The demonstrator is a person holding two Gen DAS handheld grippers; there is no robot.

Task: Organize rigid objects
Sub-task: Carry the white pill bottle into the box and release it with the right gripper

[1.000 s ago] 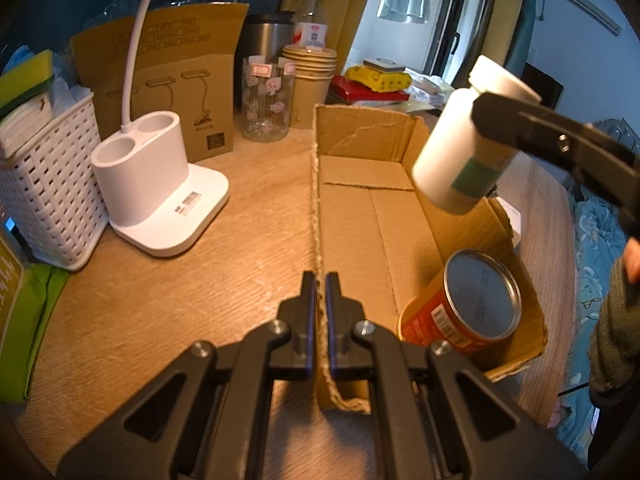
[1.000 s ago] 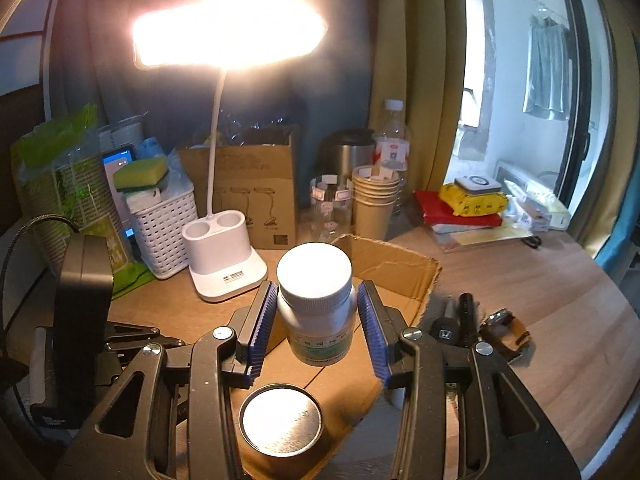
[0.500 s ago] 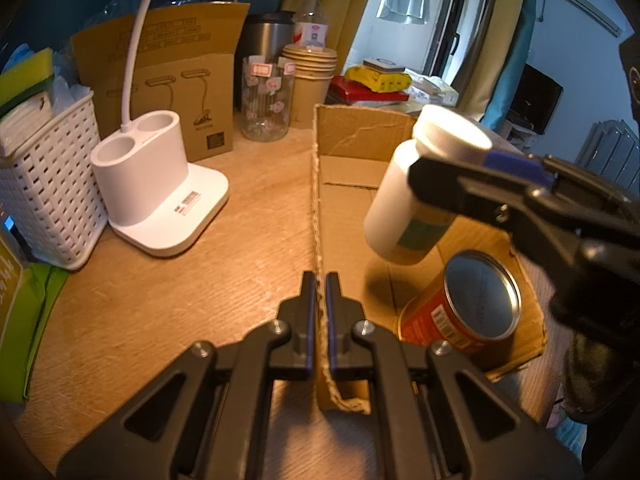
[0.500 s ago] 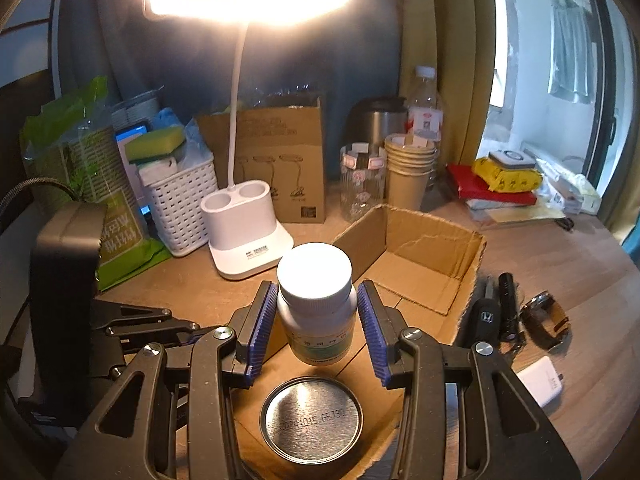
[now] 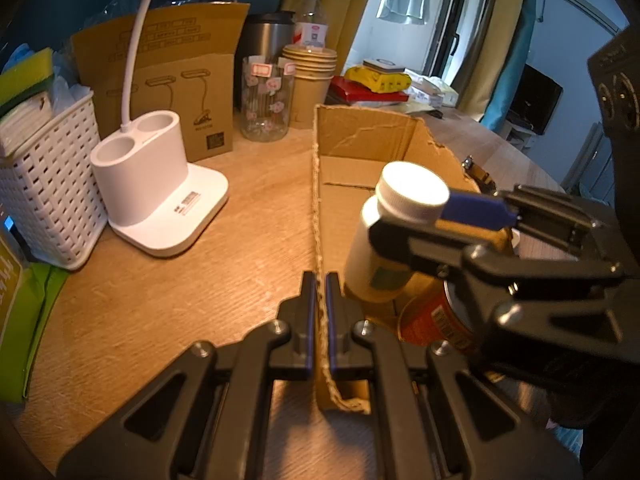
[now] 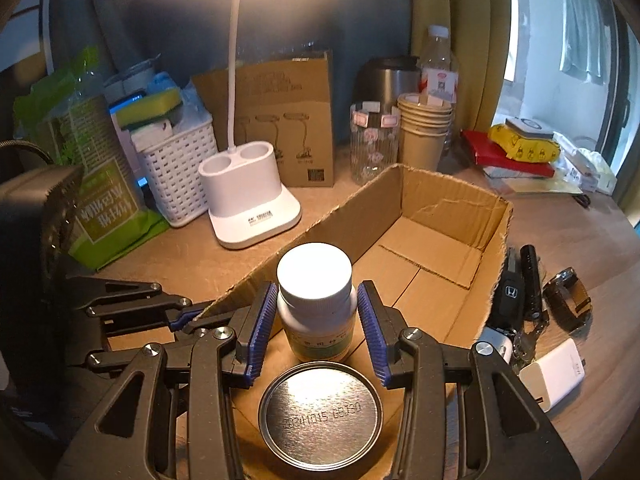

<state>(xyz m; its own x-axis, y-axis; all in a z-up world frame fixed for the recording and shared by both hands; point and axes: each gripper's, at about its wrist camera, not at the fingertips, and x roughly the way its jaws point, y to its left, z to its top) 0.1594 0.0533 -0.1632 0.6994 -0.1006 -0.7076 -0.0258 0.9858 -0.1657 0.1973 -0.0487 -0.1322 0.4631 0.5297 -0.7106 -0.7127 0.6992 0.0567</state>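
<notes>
**White bottle standing in the box beside the tin**

Nearest the right wrist camera, a red tin (image 6: 319,414) with a stamped silver lid stands in the near end of the open cardboard box (image 6: 440,204). Just behind it stands the white pill bottle (image 6: 316,300): ribbed white cap, greenish label low on its body, upright on the box floor. The right gripper (image 6: 316,320) straddles it with its blue pads parted, a gap showing on each side. The left gripper (image 5: 319,308) is clamped on the box's near side wall. Farther off on the wooden table (image 5: 180,280) stand a white lamp base (image 5: 160,196), a white basket (image 6: 176,172) and stacked paper cups (image 6: 425,132).
</notes>
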